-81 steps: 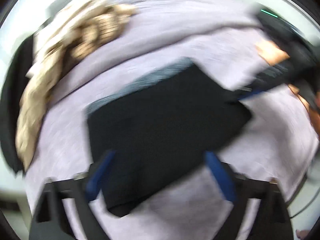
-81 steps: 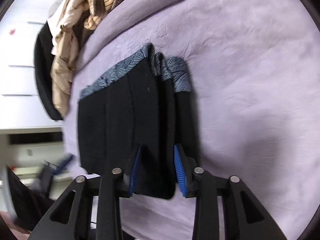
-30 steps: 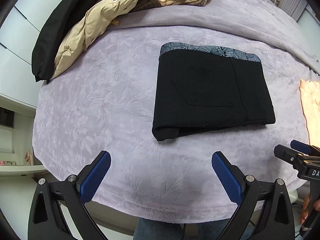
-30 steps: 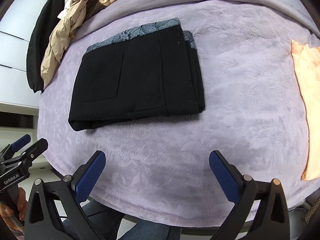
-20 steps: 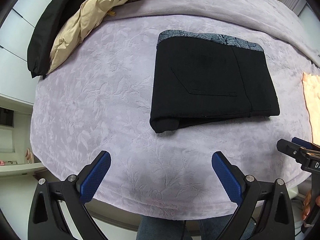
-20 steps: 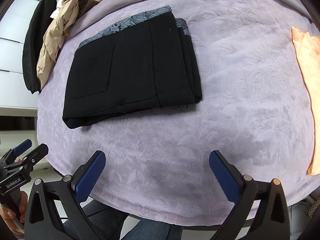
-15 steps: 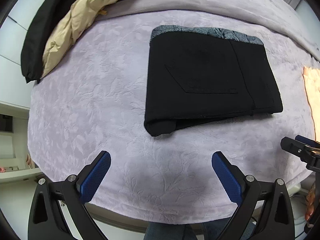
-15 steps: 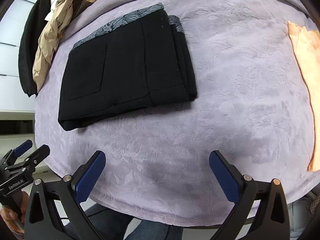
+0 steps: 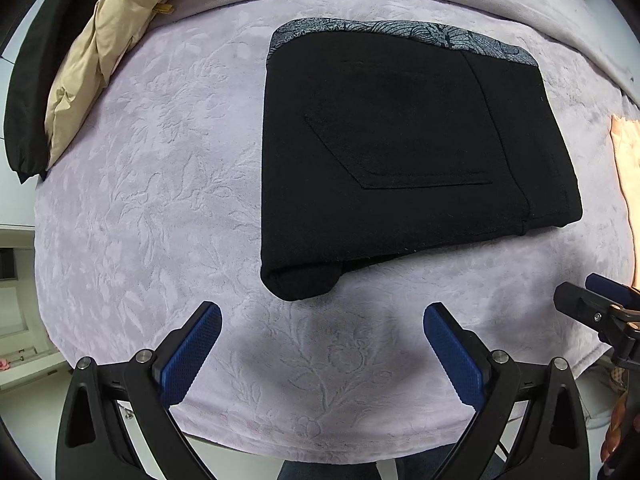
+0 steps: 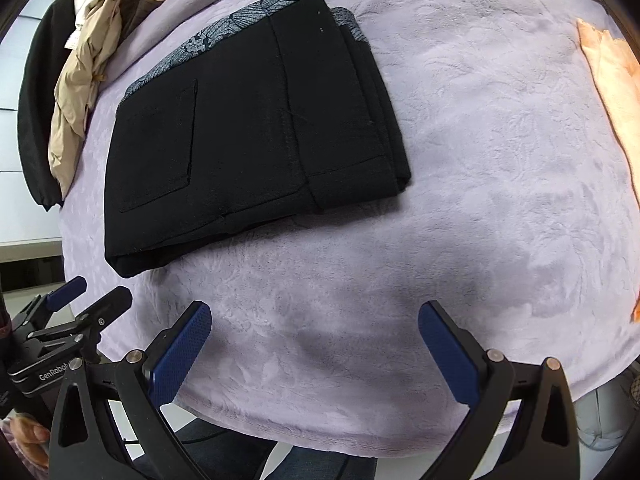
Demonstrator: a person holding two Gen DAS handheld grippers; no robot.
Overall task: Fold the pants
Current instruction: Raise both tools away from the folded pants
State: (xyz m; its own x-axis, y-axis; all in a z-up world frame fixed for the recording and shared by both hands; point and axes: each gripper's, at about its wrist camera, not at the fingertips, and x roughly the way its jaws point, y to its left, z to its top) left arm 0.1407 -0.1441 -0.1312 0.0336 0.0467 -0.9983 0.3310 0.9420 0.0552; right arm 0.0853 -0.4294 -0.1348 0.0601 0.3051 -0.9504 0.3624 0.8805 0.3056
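pants (image 9: 400, 152): folded into a flat black rectangle, patterned grey waistband toward the far edge, lying mid-surface (image 9: 140, 208), nearer the left edge.
handling: soft, limp and fairly light, I judge; layers would likely slide apart if lifted by one corner.
hold: best at the thick rolled fold on the near-left corner, or both short ends together.
left tongs (image 9: 322, 344): spread, empty, above the near edge.
right tongs (image 10: 314, 344): spread, empty, near edge too.
clothes pile (image 9: 100, 52): far-left corner, well apart.
orange cloth (image 10: 612, 80): right edge, apart.
obstruction: nothing lies between tongs and pants.
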